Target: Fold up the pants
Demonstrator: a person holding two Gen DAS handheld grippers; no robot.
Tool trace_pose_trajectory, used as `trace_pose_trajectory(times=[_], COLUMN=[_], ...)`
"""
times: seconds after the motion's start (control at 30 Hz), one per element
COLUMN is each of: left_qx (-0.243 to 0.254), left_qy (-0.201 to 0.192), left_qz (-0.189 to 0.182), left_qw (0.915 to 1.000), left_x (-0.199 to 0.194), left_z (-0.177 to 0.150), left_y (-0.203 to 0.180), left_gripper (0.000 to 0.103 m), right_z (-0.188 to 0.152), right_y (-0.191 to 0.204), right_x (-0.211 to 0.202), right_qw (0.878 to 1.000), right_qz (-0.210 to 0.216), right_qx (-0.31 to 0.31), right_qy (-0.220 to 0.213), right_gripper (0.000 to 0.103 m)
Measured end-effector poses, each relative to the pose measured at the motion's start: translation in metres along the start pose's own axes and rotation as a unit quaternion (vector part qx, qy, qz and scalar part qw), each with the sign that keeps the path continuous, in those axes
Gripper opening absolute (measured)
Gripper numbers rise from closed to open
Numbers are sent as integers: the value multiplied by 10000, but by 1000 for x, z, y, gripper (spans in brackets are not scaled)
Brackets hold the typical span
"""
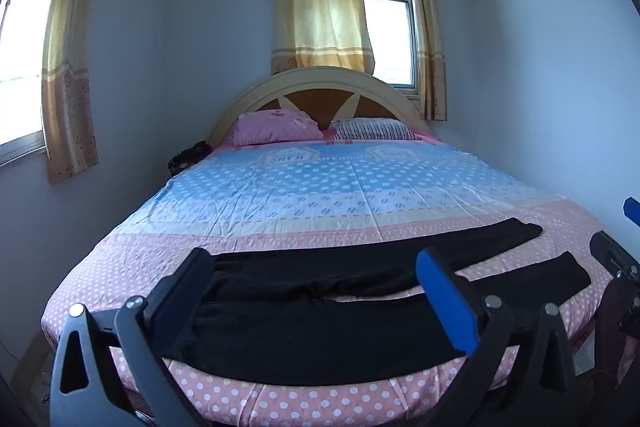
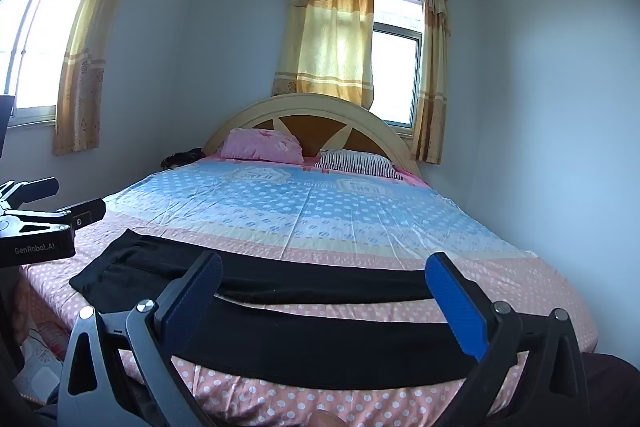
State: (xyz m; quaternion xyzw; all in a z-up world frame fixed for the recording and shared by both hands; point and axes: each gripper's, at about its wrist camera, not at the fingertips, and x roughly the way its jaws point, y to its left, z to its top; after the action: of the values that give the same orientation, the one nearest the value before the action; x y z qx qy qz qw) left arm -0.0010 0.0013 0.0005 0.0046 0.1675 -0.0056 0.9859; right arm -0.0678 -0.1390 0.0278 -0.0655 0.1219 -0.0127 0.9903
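Lying flat across the bed's [image 1: 120, 267] foot end, black pants [image 1: 320, 327] await folding; left tongs [image 1: 316, 291] and right tongs [image 2: 326, 299] hover above, both released, empty.

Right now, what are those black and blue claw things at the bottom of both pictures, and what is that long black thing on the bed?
Those claws are hand-held grabbers. A person holds one in each hand, and each has a small camera looking forward between its two fingers. One picture comes from the left gripper, the other from the right gripper. The blue parts are soft pads on the fingers.

Both cameras look at a bed with a dotted pink and blue sheet. The long black thing is a pair of pants, spread flat across the near end of the bed with its two legs side by side. At the far end lie a pink pillow and a striped pillow.

Both sets of jaws stand wide open above the pants. Nothing is held.
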Motion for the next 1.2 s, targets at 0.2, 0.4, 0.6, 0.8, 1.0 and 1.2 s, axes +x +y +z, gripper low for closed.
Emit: trace_pose_trajectory(times=[0.2, 0.4, 0.6, 0.8, 1.0, 1.2], left_qx=[47, 82, 80, 92, 83, 83], left_qy=[24, 71, 54, 59, 77, 89], left_qz=[17, 27, 70, 86, 89, 90], left_qw=[10000, 9999, 9999, 9999, 9999, 9999], left_x=[3, 6, 9, 9, 11, 11], left_z=[-2, 0, -3, -3, -4, -4], left_y=[6, 6, 3, 4, 6, 5], left_gripper=[103, 103, 103, 103, 103, 103], right_z=[-1, -2, 1, 0, -4, -5], right_y=[1, 1, 0, 2, 1, 2], right_x=[0, -1, 0, -2, 1, 2], right_qw=[10000, 10000, 10000, 10000, 10000, 10000], right_qz=[1, 1, 5, -5, 2, 1], right_qx=[-6, -15, -19, -17, -13, -11], right_qy=[-2, 10, 27, 20, 23, 43], right_gripper=[102, 102, 102, 102, 102, 102])
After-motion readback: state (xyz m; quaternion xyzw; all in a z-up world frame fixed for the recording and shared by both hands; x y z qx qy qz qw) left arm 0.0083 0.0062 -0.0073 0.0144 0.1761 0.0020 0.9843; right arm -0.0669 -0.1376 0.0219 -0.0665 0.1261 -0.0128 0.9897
